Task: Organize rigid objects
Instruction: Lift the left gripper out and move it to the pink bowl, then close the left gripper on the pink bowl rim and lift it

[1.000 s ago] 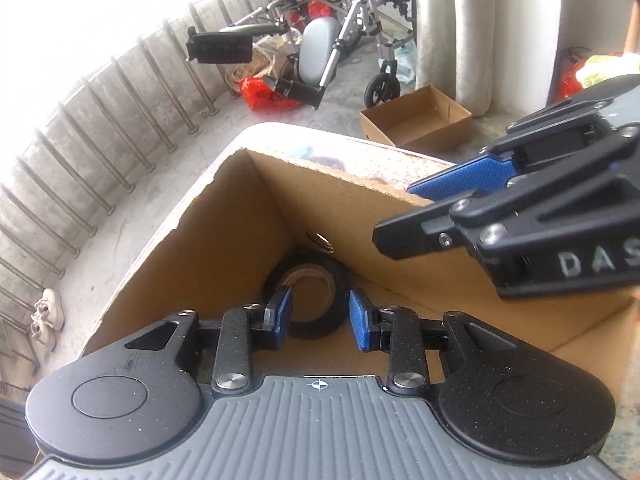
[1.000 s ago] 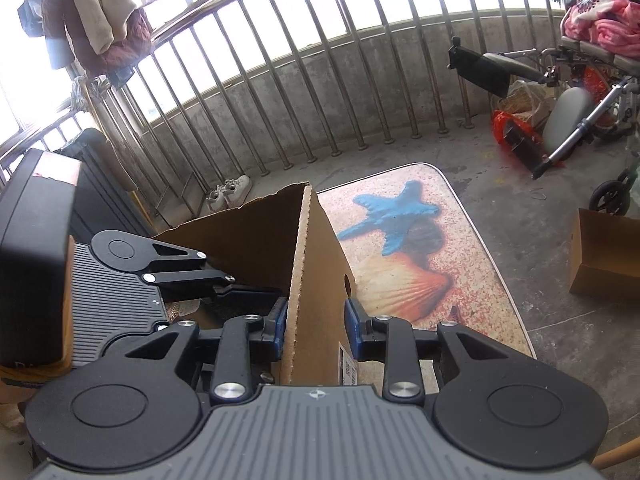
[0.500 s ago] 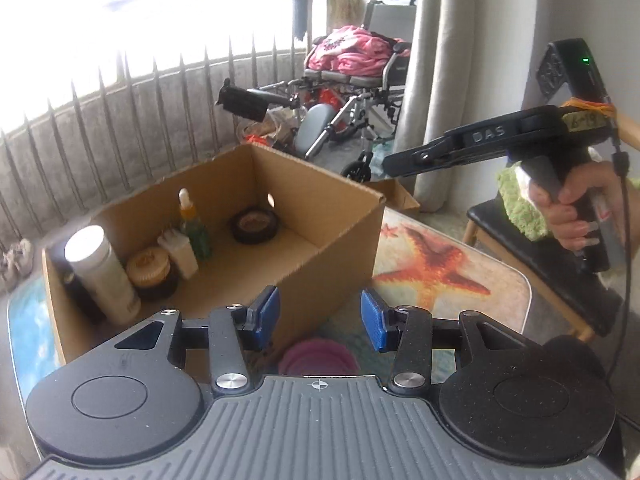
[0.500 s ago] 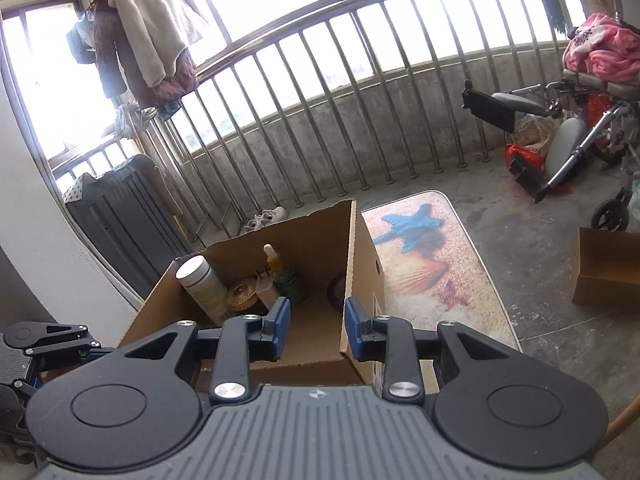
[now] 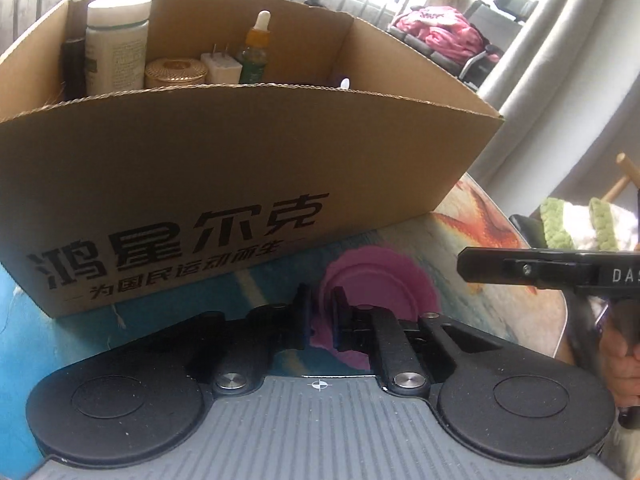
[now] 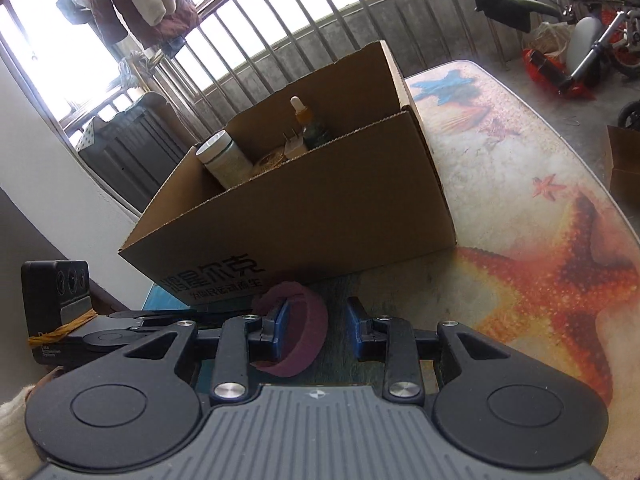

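Left hand-held gripper (image 5: 321, 318) has just been closing, now pinched on the pink lid's (image 5: 378, 280) rim to box it in the carton (image 5: 224, 176); right hand-held gripper (image 6: 318, 330) part-open, empty.

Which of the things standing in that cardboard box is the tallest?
The white-lidded jar at the left end of the cardboard box; its lid tops the dropper bottle, the white plug and the low gold tin.
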Demonstrator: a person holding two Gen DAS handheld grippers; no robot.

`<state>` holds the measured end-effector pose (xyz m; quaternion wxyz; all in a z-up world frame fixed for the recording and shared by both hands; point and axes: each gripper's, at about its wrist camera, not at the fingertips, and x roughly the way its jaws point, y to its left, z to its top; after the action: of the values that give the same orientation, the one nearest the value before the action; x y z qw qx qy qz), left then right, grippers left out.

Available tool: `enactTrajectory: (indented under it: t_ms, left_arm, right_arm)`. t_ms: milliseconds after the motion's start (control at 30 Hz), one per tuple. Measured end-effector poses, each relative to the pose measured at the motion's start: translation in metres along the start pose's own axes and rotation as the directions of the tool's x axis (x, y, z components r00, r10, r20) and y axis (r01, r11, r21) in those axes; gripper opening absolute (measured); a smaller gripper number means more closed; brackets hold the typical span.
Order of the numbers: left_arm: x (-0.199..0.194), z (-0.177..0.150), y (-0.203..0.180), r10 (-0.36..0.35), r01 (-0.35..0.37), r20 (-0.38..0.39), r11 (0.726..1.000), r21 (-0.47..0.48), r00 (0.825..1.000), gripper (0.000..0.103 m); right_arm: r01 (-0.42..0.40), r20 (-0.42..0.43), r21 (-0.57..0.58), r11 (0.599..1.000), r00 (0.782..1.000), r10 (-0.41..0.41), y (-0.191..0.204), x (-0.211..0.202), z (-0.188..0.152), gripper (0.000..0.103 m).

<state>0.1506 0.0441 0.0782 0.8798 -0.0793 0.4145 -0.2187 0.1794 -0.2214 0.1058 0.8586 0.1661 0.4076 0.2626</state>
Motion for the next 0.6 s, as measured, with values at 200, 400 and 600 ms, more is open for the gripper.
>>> enactTrajectory:
  t_ms: [200, 400, 600]
  left_arm:
    - [-0.006, -0.011, -0.024, 0.067, -0.075, 0.052, 0.983, 0.169, 0.996, 0.007]
    - [-0.019, -0.021, -0.041, 0.062, -0.084, 0.092, 0.961, 0.265, 0.994, 0.006]
    - [-0.025, -0.019, -0.057, 0.082, -0.122, 0.133, 0.938, 0.324, 0.988, 0.006]
  right_arm:
    - [-0.003, -0.039, 0.031, 1.0, 0.999, 0.004, -0.004, 0.014, -0.012, 0.032]
    - [-0.039, -0.075, 0.055, 0.998, 0.996, 0.043, -0.007, 0.019, -0.02, 0.055]
    - [-0.06, -0.06, 0.001, 0.998, 0.996, 0.06, 0.001, 0.018, -0.026, 0.055]
